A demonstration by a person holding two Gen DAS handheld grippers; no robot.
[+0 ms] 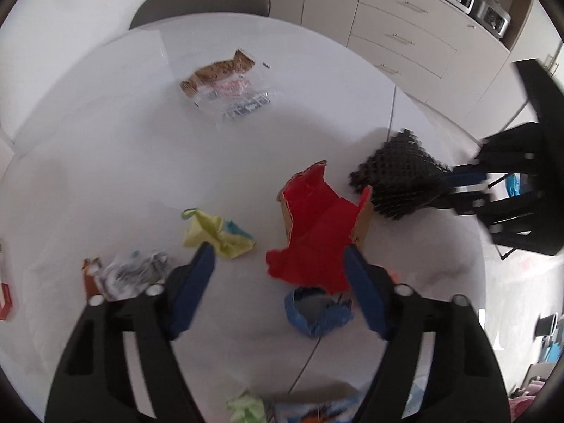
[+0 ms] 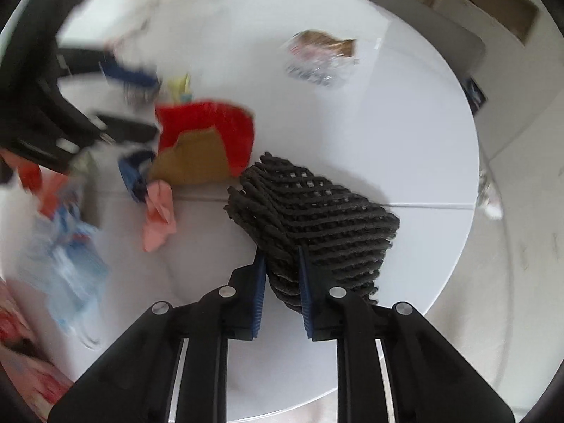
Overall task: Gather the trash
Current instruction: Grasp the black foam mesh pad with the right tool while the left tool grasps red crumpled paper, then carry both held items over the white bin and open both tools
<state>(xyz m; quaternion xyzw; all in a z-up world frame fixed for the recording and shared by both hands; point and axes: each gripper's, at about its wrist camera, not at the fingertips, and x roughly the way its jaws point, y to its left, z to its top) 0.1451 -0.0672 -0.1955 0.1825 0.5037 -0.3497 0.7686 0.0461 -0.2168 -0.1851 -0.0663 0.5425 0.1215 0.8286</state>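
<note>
My right gripper is shut on a black foam mesh net and holds it over the white round table; the net also shows in the left wrist view. My left gripper is open above the table, its right finger beside a torn red cardboard piece. A crumpled yellow paper lies by its left finger. A blue wrapper lies under the red piece. A clear plastic bag with brown card lies farther back.
A crumpled printed wrapper lies at the left. A pink paper and a blurred light blue plastic bag lie at the table's near left. A grey chair stands behind the table, cabinets beyond.
</note>
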